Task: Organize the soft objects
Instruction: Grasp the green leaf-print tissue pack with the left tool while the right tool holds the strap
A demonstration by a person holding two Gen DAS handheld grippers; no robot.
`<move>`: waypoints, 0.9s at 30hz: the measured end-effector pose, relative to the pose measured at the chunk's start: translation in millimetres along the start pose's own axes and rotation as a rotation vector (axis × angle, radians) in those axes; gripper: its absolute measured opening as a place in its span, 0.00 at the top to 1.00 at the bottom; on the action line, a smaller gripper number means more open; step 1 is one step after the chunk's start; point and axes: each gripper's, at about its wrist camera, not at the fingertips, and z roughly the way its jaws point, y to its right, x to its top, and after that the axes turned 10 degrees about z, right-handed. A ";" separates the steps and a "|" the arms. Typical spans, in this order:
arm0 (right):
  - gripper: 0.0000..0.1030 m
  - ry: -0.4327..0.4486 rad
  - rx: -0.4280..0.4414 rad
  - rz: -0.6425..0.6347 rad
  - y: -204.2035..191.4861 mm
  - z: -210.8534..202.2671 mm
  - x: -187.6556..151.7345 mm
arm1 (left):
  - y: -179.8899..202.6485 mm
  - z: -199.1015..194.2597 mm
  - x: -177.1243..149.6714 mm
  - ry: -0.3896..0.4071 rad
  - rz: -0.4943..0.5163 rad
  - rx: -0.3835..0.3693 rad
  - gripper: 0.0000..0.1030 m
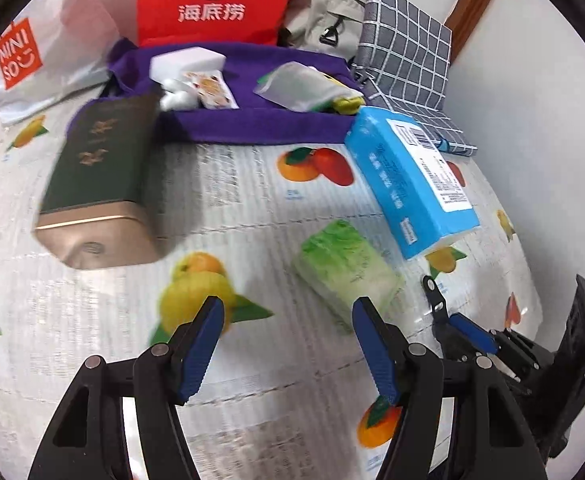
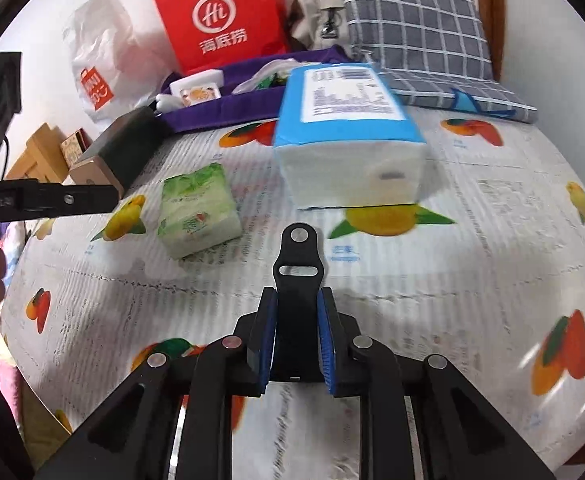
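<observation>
Seen L to R, from the left wrist cam. MINISO bag (image 1: pixel 20 56) stood far L at the back, w/ a red Hi bag (image 1: pixel 216 0) beside it against the wall. Dark green tin (image 1: pixel 100 168) w/ gold lid lay tilted on the fruit-print cover (image 1: pixel 252 208); its back end reached the purple cloth (image 1: pixel 260 120). White box (image 1: pixel 188 62), card pack (image 1: pixel 212 90) and clear pouch (image 1: pixel 296 86) rested on that cloth. Left gripper (image 1: pixel 288 312) hovered w/ jaws wide apart, nothing between them. Green tissue pack (image 1: pixel 348 272) lay on the cover just ahead of its R finger, not touched. Blue tissue pack (image 1: pixel 408 180) sat just beyond and R of the green one, one end lifted off the cover. Grey checked cushion (image 1: pixel 408 52) leaned at back R.

Right wrist cam, same order: tin (image 2: pixel 128 148) at L, green tissue pack (image 2: pixel 198 210) near centre-L, blue tissue pack (image 2: pixel 348 132) dead ahead, cushion (image 2: pixel 416 24) behind R. Right gripper (image 2: pixel 298 344) clamped narrow on a black strap piece (image 2: pixel 298 268) w/ a slot and metal stud, sticking forward past the fingertips. Cannot tell what the piece belonged to.
</observation>
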 end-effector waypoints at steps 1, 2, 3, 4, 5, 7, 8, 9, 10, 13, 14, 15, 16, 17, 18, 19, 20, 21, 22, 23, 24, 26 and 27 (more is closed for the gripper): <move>0.80 0.005 -0.003 0.001 2.3 -2.5 0.1 | 2.5 4.1 1.4 -0.002 -0.008 -0.013 0.37; 0.80 0.010 -0.001 0.005 5.8 -5.1 0.2 | 4.9 8.2 2.7 -0.005 -0.016 -0.022 0.37; 0.80 0.012 0.004 0.011 9.1 -6.9 0.7 | 7.3 12.8 4.7 -0.009 -0.026 -0.034 0.36; 0.80 0.010 0.011 0.018 11.9 -7.5 1.4 | 9.7 17.7 6.6 -0.014 -0.035 -0.047 0.35; 0.80 0.008 0.014 0.021 14.1 -7.4 1.6 | 12.4 22.6 8.8 -0.021 -0.041 -0.056 0.34; 0.80 0.008 0.015 0.021 17.6 -7.3 1.8 | 17.1 32.4 14.5 -0.041 -0.056 -0.057 0.34; 0.80 0.008 0.016 0.018 19.0 -7.1 1.7 | 18.8 36.5 17.7 -0.046 -0.065 -0.054 0.34; 0.80 0.006 0.018 0.015 20.4 -6.5 1.9 | 20.7 40.7 20.8 -0.049 -0.070 -0.050 0.31; 0.80 0.006 0.018 0.015 21.2 -5.9 1.9 | 23.5 46.6 24.7 -0.057 -0.076 -0.038 0.29; 0.80 0.002 0.013 0.014 24.6 -1.3 2.2 | 31.5 64.4 30.5 -0.088 -0.080 0.011 0.26; 0.80 -0.003 0.008 0.012 26.6 1.1 1.8 | 35.6 66.7 31.6 -0.079 -0.063 0.033 0.20; 0.80 -0.007 0.006 0.010 27.9 3.5 1.4 | 42.2 67.9 32.0 -0.063 -0.033 0.061 0.19; 0.80 0.001 0.011 0.009 29.0 3.8 1.3 | 48.7 71.8 31.9 -0.072 0.003 0.095 0.19; 0.80 0.005 0.013 0.010 30.0 3.9 1.4 | 54.6 73.9 31.4 -0.071 0.044 0.134 0.19; 0.80 0.008 0.015 0.008 30.2 4.3 1.5 | 60.0 76.1 29.9 -0.075 0.078 0.171 0.19; 0.78 0.012 0.018 0.001 29.8 5.1 0.8 | 63.4 76.4 28.2 -0.070 0.099 0.194 0.20; 0.76 0.015 0.021 -0.009 28.8 5.4 -0.1 | 64.8 75.5 26.4 -0.062 0.106 0.203 0.25; 0.74 0.022 0.019 -0.019 27.3 5.4 -0.8 | 65.2 73.6 24.1 -0.054 0.112 0.209 0.25; 0.74 0.028 0.016 -0.023 26.2 6.0 -1.5 | 63.6 71.2 21.4 -0.056 0.113 0.202 0.26; 0.74 0.032 0.012 -0.026 25.4 6.3 -2.0 | 60.8 67.6 18.2 -0.057 0.110 0.193 0.28; 0.74 0.036 0.004 -0.033 24.1 6.6 -2.4 | 57.7 64.3 15.2 -0.058 0.107 0.189 0.29; 0.74 0.043 -0.012 -0.039 22.0 7.2 -2.8 | 49.1 56.5 5.8 -0.067 0.101 0.184 0.29; 0.75 0.046 -0.027 -0.036 20.9 7.3 -2.8 | 43.7 51.0 -0.8 -0.069 0.096 0.189 0.29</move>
